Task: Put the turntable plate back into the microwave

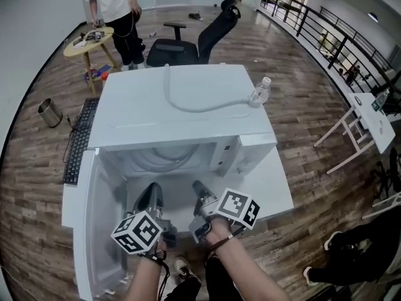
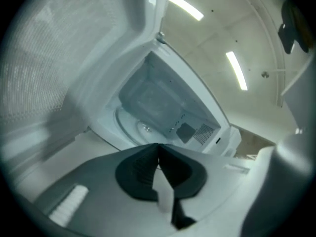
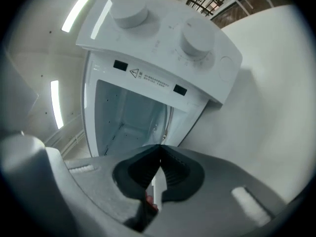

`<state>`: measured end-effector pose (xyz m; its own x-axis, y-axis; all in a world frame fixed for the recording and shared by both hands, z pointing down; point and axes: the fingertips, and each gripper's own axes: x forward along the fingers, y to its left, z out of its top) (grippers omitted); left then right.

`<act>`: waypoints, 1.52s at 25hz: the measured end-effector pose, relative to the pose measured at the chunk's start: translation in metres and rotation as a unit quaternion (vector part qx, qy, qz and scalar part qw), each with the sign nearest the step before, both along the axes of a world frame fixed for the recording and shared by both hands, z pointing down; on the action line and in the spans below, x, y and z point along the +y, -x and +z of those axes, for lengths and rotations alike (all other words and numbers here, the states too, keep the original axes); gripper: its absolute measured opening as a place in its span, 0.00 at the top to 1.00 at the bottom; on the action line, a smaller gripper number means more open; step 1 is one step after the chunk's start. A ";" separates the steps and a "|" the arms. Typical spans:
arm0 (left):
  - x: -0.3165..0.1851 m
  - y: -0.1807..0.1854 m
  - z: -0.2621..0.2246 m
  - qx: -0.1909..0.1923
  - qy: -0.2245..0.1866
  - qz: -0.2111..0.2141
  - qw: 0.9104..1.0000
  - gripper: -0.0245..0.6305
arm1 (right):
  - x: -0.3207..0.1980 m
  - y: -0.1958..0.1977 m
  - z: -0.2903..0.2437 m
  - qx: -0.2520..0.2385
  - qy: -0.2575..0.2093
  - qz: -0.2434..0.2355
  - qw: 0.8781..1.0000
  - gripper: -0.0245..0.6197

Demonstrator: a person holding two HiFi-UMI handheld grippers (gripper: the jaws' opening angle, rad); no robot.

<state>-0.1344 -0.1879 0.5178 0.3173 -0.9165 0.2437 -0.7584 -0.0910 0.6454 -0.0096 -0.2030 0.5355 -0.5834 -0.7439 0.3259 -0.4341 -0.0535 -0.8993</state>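
**Wood floor office, microwave open, both grippers clamped on nothing**

Wood plank flooring all round, with a white table (image 1: 279, 190) in the middle and a boxy white microwave (image 1: 182, 115) sitting on it. Its door (image 1: 100, 231) hangs wide open toward 7 o'clock in the head view.

Jaws first. The left gripper (image 2: 158, 147) has its dark ribbed pads pressed together at the tips, no gap, and nothing is caught between them. Same deal for the right gripper (image 3: 159, 161): ribbed black pads meeting tip to tip, empty. From the head view, the left gripper (image 1: 152, 192) and right gripper (image 1: 199, 187) sit side by side just in front of the cavity mouth, each with its checker-marked cube behind it.

The turntable plate (image 1: 164, 160) is inside the cavity, at 12 o'clock from both grippers. It's a clear round glass disc lying flat on the oven floor, and neither gripper touches it. The left gripper view shows the plate (image 2: 140, 127) low in the cavity, below a smooth glossy back wall.

The right gripper view catches two round matte knobs (image 3: 197, 41) on the control panel.

On top of the microwave there's a pale looped cord (image 1: 188, 104) and a clear plastic bottle (image 1: 260, 93) at 2 o'clock. A black keyboard (image 1: 78, 140) lies on the floor at 9 o'clock, and a black office chair (image 1: 194, 39) stands at 12.
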 end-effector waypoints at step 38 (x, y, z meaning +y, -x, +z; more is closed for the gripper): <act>0.064 -0.046 -0.284 -0.356 -0.316 0.064 0.877 0.97 | 0.053 -0.019 -0.295 0.386 -0.539 -0.102 0.742 0.96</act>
<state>-0.0885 -0.1243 0.2340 0.4014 -0.9077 -0.1225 -0.9060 -0.3739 -0.1983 0.0094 -0.1495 0.2404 -0.6686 -0.7370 -0.0995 -0.7423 0.6534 0.1485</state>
